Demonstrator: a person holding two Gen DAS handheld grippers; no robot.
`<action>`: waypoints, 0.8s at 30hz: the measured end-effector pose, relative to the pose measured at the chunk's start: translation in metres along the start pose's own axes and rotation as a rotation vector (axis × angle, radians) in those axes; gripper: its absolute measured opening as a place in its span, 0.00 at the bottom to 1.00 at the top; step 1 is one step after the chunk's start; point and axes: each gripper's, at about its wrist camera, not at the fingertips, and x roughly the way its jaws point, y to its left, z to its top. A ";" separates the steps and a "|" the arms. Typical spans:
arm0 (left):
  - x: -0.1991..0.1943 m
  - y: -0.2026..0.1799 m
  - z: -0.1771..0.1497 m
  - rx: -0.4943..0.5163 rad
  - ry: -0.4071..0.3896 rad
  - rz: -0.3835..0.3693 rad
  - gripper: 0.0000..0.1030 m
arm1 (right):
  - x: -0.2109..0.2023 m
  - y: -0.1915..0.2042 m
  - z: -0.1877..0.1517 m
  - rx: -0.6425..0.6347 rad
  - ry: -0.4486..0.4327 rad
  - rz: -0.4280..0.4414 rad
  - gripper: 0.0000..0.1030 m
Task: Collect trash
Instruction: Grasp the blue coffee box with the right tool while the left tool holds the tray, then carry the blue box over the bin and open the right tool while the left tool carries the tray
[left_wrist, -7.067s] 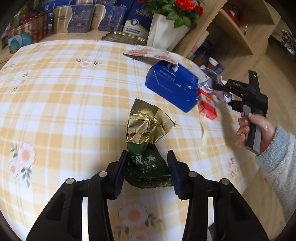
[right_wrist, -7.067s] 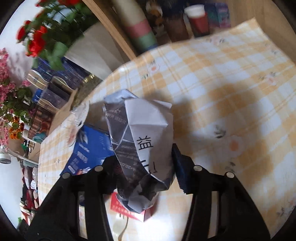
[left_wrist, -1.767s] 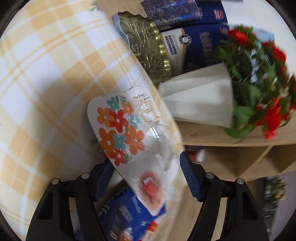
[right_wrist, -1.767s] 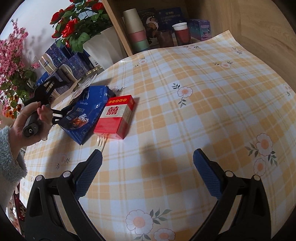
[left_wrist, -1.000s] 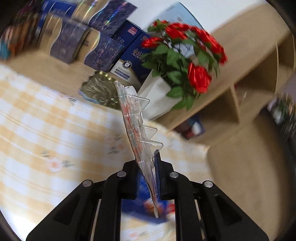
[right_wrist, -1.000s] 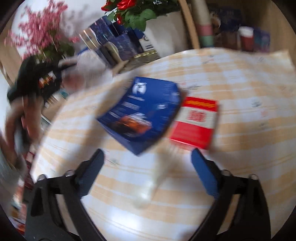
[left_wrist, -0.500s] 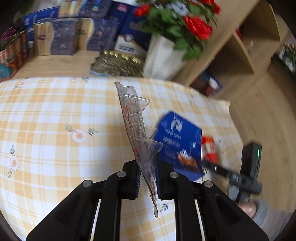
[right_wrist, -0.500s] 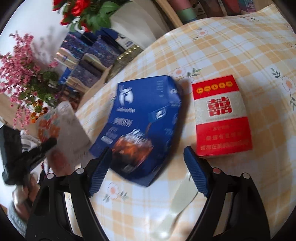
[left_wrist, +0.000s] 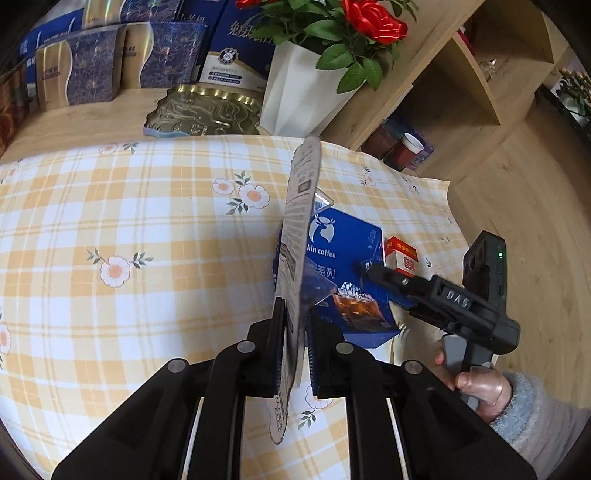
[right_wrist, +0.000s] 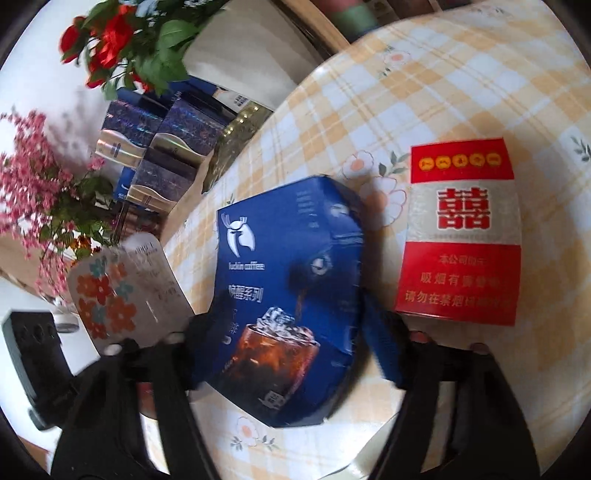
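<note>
My left gripper (left_wrist: 294, 334) is shut on a flat plastic blister pack (left_wrist: 297, 236), held edge-on and upright above the table; its flowered face shows in the right wrist view (right_wrist: 122, 291). A blue coffee box (right_wrist: 291, 295) lies on the checked tablecloth (left_wrist: 129, 229). My right gripper (right_wrist: 284, 332) is open, its fingers (right_wrist: 384, 350) on either side of the box's near end. The box also shows in the left wrist view (left_wrist: 343, 273), with the right gripper (left_wrist: 365, 271) at it. A red cigarette pack (right_wrist: 461, 232) lies just right of the box.
A white plastic spoon (right_wrist: 373, 456) lies near the table's front edge. Behind the table a wooden ledge holds a white vase of red roses (left_wrist: 306, 92), a gold tray (left_wrist: 203, 110) and several blue gift boxes (left_wrist: 92, 70). Paper cups (left_wrist: 410, 144) stand on a lower shelf.
My right gripper has moved in over the blue box and narrowed around it. My left gripper has kept hold of the blister pack, which has turned its printed back toward me.
</note>
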 end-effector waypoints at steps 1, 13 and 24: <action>0.000 0.001 -0.001 -0.003 0.001 0.000 0.11 | -0.003 0.002 0.000 -0.006 -0.005 0.022 0.56; -0.002 0.013 -0.013 -0.042 -0.004 0.011 0.10 | -0.013 0.044 -0.002 -0.118 -0.013 0.122 0.24; -0.047 0.000 -0.043 -0.028 -0.081 0.015 0.09 | -0.062 0.059 -0.020 -0.222 -0.081 0.005 0.23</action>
